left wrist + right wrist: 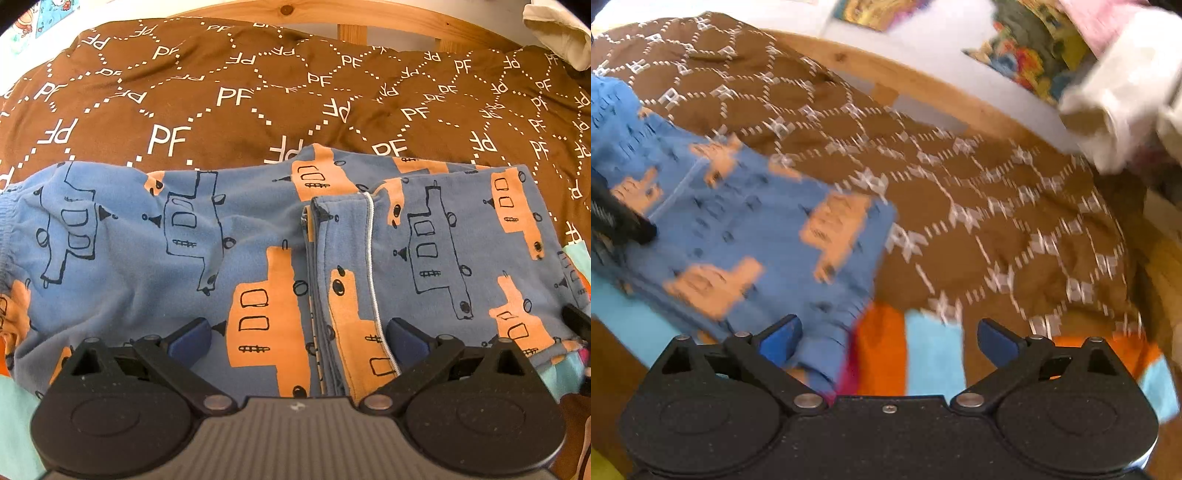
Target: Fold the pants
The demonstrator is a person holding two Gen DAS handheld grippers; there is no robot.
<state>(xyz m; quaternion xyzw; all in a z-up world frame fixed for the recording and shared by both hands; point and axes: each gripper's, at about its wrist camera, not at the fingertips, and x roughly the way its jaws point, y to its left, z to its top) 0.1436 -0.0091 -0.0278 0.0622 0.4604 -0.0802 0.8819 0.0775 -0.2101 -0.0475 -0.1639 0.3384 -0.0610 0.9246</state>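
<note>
The blue pants [192, 236] with orange and outlined trucks lie flat on the brown bedspread [236, 96], one part folded over at the right with its inside seam showing. My left gripper [299, 339] is open just above the near edge of the pants, holding nothing. In the blurred right wrist view the pants [746, 229] lie at the left. My right gripper [888, 341] is open and empty beside the pants' right corner, over striped cloth. The left gripper's dark finger shows at that view's left edge [624, 221].
A wooden bed frame [369, 14] runs behind the bedspread [997, 206]. An orange and light-blue striped cloth [908, 354] lies under the near edge. White fabric [1123, 110] sits at the far right, and a colourful picture [1027, 48] on the wall.
</note>
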